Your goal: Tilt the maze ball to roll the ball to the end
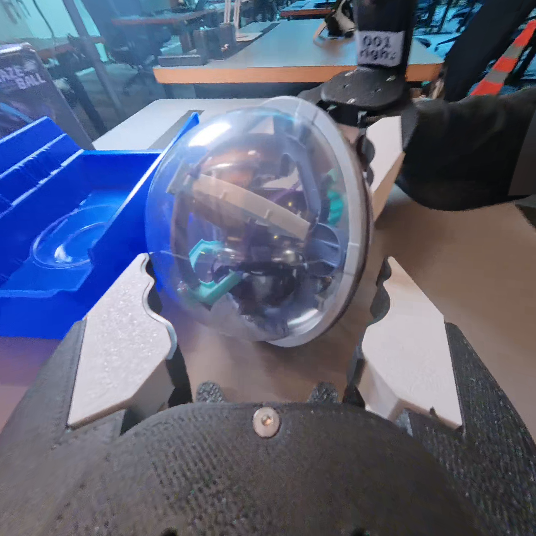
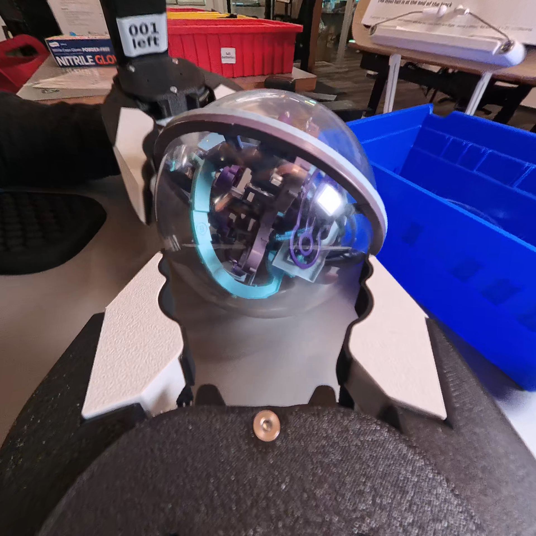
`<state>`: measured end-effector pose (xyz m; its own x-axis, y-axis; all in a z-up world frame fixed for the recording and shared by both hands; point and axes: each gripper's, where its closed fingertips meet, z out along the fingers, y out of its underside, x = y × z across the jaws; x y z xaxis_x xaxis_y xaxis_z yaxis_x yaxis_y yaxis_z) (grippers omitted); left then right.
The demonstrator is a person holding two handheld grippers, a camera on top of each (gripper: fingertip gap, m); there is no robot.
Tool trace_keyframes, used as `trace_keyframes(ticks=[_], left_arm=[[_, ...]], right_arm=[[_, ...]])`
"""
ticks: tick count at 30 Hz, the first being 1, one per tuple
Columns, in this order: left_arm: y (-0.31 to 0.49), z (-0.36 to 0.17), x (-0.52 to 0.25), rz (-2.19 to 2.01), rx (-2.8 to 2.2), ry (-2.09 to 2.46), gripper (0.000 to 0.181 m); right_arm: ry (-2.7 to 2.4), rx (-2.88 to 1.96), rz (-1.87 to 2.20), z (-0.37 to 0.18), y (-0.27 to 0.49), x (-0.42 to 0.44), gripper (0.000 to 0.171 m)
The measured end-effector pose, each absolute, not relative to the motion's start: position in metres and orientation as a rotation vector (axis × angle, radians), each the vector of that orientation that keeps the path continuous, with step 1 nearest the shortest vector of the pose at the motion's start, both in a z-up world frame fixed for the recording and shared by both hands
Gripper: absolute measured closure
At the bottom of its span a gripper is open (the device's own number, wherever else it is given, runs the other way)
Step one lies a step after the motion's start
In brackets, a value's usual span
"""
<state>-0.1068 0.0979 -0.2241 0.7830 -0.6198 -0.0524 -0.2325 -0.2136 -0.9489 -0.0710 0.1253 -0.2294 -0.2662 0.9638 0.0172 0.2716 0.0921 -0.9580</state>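
The maze ball [image 1: 255, 220] is a clear sphere with a grey equator ring and teal, purple and brown tracks inside. It is held tilted above the table between both grippers, which face each other. My left gripper [image 1: 265, 261] is shut on the ball's near half. My right gripper [image 2: 265, 258] is shut on the opposite half of the ball [image 2: 266, 203]. The right gripper's body [image 1: 362, 87] shows behind the ball, as does the left gripper's body [image 2: 156, 75]. A small silvery ball [image 1: 287, 255] seems to sit low inside the maze.
A blue bin [image 1: 72, 203] stands close beside the ball and holds a clear round stand [image 1: 66, 240]; the bin also shows in the right wrist view [image 2: 464, 217]. The toy's dark box [image 1: 23, 84] stands behind it. A red bin [image 2: 232, 43] and a glove box [image 2: 81, 52] sit farther back. A gloved hand [image 1: 464, 150] holds the right gripper.
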Motion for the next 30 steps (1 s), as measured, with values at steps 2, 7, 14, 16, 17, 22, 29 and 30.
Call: trace_keyframes(ticks=[2, 7, 14, 16, 17, 22, 29, 30], left_arm=[[0.097, -0.226, -0.112, -0.404, -1.765, 0.646, 0.039], [0.09, -0.228, -0.117, -0.564, -1.737, 0.598, 0.04], [0.083, -0.241, -0.122, -0.754, -1.78, 0.554, 0.043], [0.079, -0.254, -0.114, -0.786, -1.853, 0.581, 0.046], [0.078, -0.259, -0.112, -0.772, -1.882, 0.602, 0.046], [0.072, -0.283, -0.1, -0.776, -2.043, 0.656, 0.055], [0.08, -0.226, -0.13, -0.548, -1.824, 0.665, 0.04], [0.083, -0.216, -0.132, -0.512, -1.79, 0.669, 0.037]], right_arm=[[-1.626, -1.218, 1.191, -0.225, 0.121, -0.073, 0.045], [-1.59, -1.152, 1.28, -0.208, 0.115, -0.068, 0.051], [-1.69, -1.205, 1.19, -0.239, 0.117, -0.068, 0.046], [-1.687, -1.178, 1.165, -0.235, 0.11, -0.073, 0.042], [-1.676, -1.169, 1.143, -0.233, 0.111, -0.074, 0.043], [-1.648, -1.168, 1.173, -0.221, 0.112, -0.068, 0.042], [-1.636, -1.208, 1.166, -0.206, 0.115, -0.071, 0.051], [-1.639, -1.222, 1.167, -0.205, 0.116, -0.074, 0.051]])
